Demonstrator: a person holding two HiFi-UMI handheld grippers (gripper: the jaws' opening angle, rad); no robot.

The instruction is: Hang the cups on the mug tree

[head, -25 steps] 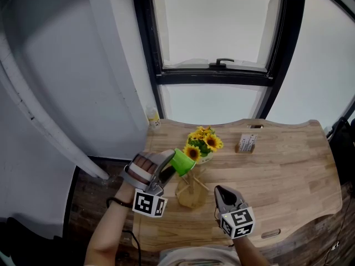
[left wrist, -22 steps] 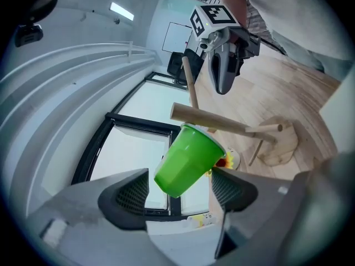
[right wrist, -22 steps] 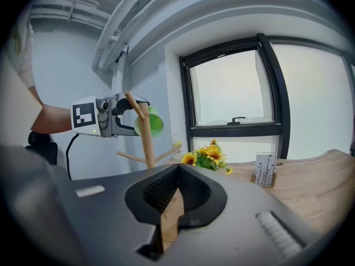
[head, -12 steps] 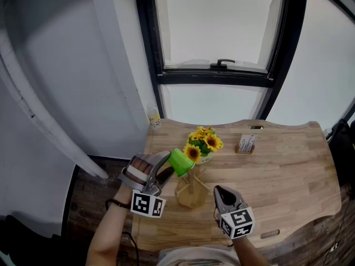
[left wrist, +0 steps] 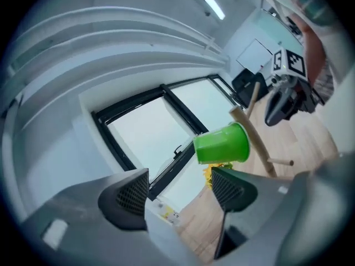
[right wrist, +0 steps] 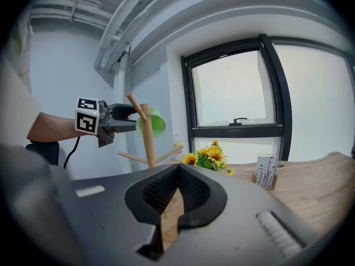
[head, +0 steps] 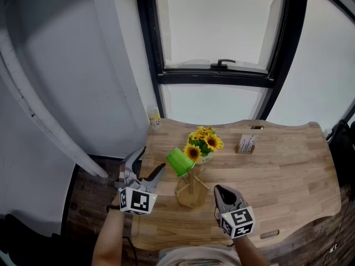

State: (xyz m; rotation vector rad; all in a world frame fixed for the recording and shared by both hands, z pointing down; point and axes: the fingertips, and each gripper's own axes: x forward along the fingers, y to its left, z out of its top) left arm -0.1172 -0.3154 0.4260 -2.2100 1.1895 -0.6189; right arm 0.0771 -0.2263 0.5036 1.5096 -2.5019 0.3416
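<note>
Green cup [left wrist: 222, 144] on mug tree [left wrist: 258, 138] — beyond left gripper [left wrist: 180, 192] (jaws apart).

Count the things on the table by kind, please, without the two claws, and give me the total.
Green cup: 1, hanging on the tree
Mug tree: 1
Sunflower pot: 1
Card stand: 1
Small bottle: 1, at the back left corner
Total: 5
</note>
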